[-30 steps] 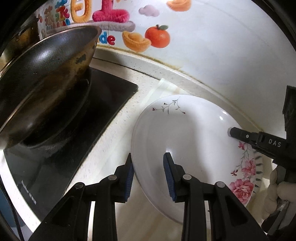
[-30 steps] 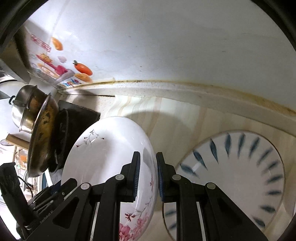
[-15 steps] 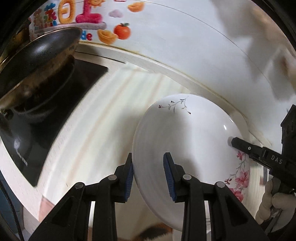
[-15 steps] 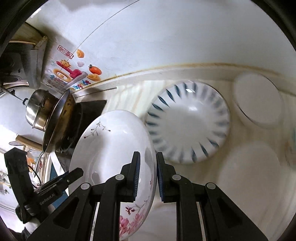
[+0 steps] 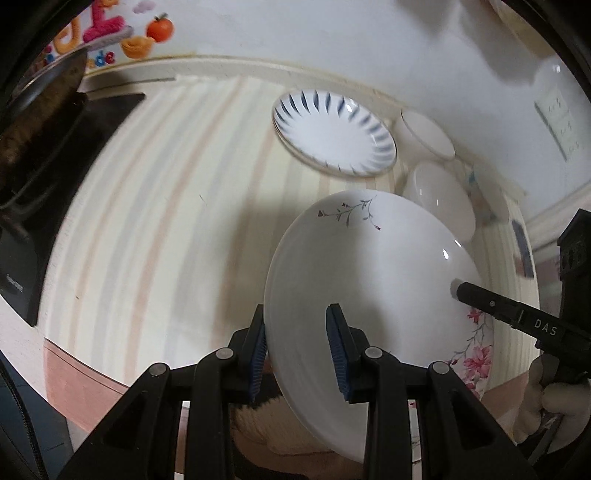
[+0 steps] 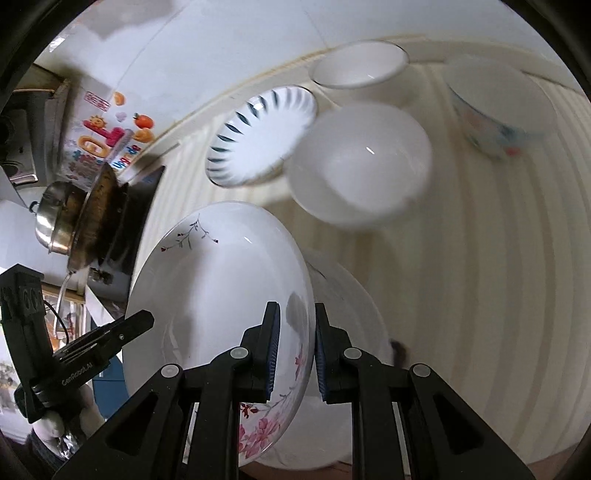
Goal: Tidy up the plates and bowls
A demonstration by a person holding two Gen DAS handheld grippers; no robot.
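A white plate with pink flowers [image 5: 369,280] [image 6: 221,295] is held in the air between both grippers, tilted on edge. My left gripper [image 5: 297,350] is shut on its left rim. My right gripper [image 6: 294,350] is shut on its flowered right rim, and its finger shows in the left wrist view [image 5: 491,304]. Behind it on the striped counter lie a blue-streaked plate [image 5: 332,133] [image 6: 258,133], a plain white bowl [image 5: 439,199] [image 6: 362,162], a second white bowl [image 5: 424,134] [image 6: 358,66] by the wall, and a flower-patterned bowl [image 6: 498,107].
A black stove [image 5: 44,177] with a dark wok [image 6: 96,214] and a steel pot [image 6: 51,221] stands at the left. A white wall with fruit stickers [image 5: 122,33] runs along the back. Another white dish [image 6: 343,321] lies under the held plate.
Both grippers have carried the flowered plate up and to the right, away from the stove. The blue-streaked plate and the bowls have come into view.
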